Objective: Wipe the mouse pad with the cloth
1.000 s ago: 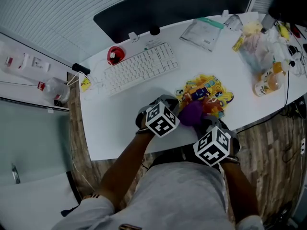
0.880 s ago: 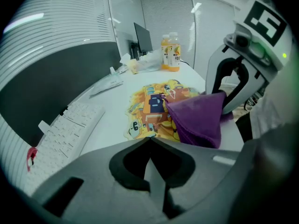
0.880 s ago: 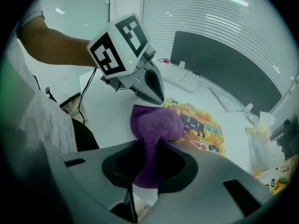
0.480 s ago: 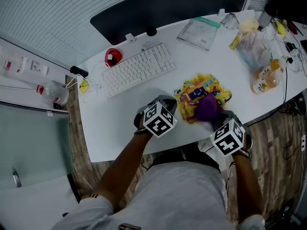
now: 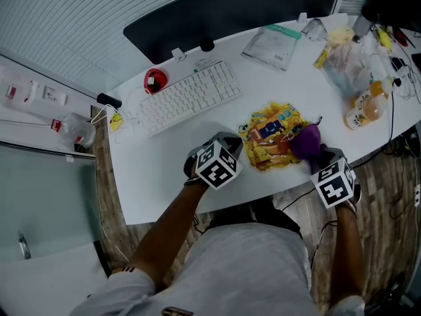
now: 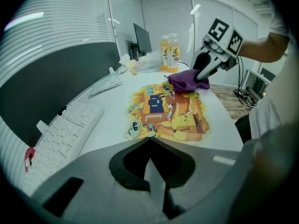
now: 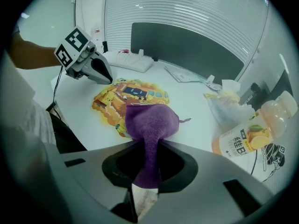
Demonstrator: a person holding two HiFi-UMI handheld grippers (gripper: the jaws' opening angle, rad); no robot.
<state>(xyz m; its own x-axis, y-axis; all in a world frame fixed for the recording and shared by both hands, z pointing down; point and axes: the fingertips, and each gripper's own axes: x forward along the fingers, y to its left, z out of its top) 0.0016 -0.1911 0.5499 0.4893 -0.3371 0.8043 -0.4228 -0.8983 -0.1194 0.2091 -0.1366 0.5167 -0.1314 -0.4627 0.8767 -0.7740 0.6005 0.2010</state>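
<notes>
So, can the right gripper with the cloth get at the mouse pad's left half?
Probably yes. The right gripper holds the purple cloth at the mouse pad's right edge, and the pad lies bare. Only the left gripper, jaws shut, sits at its left edge.

Two grippers are showing here, the left gripper (image 6: pixel 149 139) and the right gripper (image 7: pixel 147 146). One bench (image 5: pixel 164 170) is carrying everything. On it I'm counting one mouse pad (image 5: pixel 270 137), one purple cloth (image 5: pixel 304 141), one white keyboard (image 5: pixel 191 96), one red object (image 5: pixel 155 80) and one clear packet (image 5: pixel 276 43). Two orange drink bottles (image 6: pixel 167 52) are standing side by side in the left gripper view.
</notes>
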